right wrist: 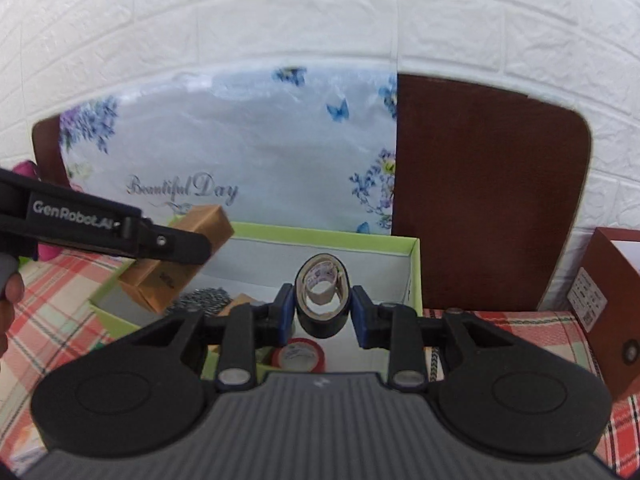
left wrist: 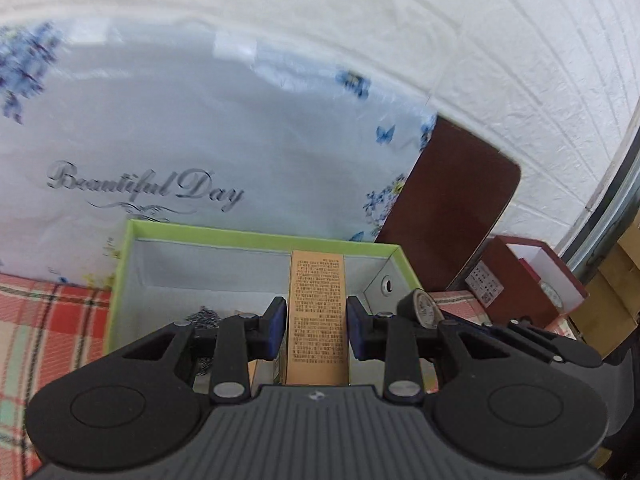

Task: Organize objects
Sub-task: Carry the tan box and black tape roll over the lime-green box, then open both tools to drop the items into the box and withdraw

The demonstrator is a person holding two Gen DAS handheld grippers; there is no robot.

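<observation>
1. Tan carton: your left gripper clamps it above the green box.
2. Your right gripper squeezes the black tape roll over that box, above the red tape roll.
3. You appear mid-carry; next, lower both inside, then release.

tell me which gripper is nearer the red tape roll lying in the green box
Right. The right gripper, shut on a black tape roll, hangs just above the red tape roll. The left gripper, holding a tan carton, is off to its left.
</observation>
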